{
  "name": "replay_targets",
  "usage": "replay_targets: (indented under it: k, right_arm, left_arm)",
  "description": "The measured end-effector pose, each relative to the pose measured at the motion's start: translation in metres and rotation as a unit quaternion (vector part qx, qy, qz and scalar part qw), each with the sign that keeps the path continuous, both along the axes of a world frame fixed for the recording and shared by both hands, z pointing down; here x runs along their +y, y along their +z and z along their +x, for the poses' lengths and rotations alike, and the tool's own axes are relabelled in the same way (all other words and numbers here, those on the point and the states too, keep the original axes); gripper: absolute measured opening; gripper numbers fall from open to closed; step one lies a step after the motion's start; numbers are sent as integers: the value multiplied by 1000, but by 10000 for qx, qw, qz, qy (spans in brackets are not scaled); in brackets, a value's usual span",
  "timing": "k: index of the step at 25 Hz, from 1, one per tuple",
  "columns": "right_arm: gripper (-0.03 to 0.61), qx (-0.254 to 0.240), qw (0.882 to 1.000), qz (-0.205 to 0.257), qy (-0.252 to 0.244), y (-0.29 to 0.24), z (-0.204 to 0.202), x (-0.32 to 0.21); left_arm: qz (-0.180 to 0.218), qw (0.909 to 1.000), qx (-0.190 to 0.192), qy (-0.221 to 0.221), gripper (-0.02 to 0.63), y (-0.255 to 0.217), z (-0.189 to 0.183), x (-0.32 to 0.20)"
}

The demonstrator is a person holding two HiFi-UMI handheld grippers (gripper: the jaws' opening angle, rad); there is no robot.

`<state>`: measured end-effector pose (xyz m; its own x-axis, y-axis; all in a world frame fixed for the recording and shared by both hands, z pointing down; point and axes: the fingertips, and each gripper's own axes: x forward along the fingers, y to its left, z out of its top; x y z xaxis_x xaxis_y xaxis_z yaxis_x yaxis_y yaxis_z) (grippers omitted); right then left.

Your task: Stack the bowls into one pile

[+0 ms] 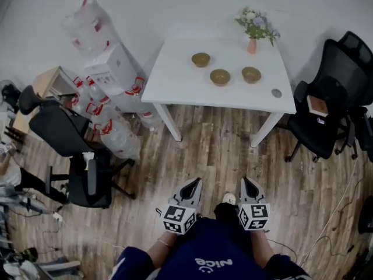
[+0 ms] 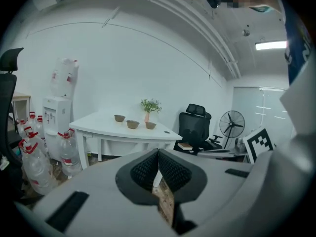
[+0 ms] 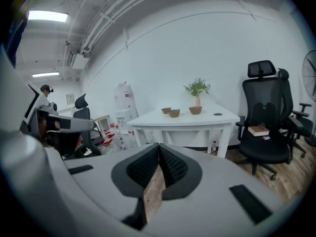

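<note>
Three brown bowls stand apart on a white table (image 1: 175, 86): a left bowl (image 1: 200, 59), a middle bowl (image 1: 220, 76) and a right bowl (image 1: 251, 74). From the left gripper view the bowls are small and far off, the left bowl (image 2: 119, 118), the middle bowl (image 2: 132, 124) and the right bowl (image 2: 150, 125). The right gripper view shows them too, with the right bowl (image 3: 195, 110) apart from the other two. My left gripper (image 1: 197, 182) and right gripper (image 1: 245, 181) hang over the wooden floor, well short of the table. Both are shut and hold nothing.
A pink vase with flowers (image 1: 254, 32) stands at the table's back right, a small dark disc (image 1: 276, 93) near its right front corner. Black office chairs stand right (image 1: 326, 104) and left (image 1: 76, 150). Water bottles and boxes (image 1: 111, 92) pile left of the table.
</note>
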<state>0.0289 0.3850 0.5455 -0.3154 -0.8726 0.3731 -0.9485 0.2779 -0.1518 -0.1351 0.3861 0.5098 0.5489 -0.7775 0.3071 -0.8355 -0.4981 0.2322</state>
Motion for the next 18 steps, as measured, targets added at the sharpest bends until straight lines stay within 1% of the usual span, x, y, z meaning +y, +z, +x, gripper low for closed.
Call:
replay_targets:
  k: [4, 10, 14, 18]
  right_arm:
    - [23, 196, 9995, 129, -191, -7, 26, -37]
    - [23, 232, 9988, 226, -366, -16, 64, -87]
    - [23, 277, 9979, 260, -527, -18, 76, -106]
    - [23, 240, 9978, 211, -576, -18, 81, -114]
  left_arm:
    - [116, 9996, 53, -245, 18, -10, 18, -39]
    - [48, 9987, 4, -510, 18, -9, 43, -76]
    - [70, 9978, 51, -661, 18, -10, 55, -92]
    - [-86, 9976, 52, -684, 19, -4, 67, -102]
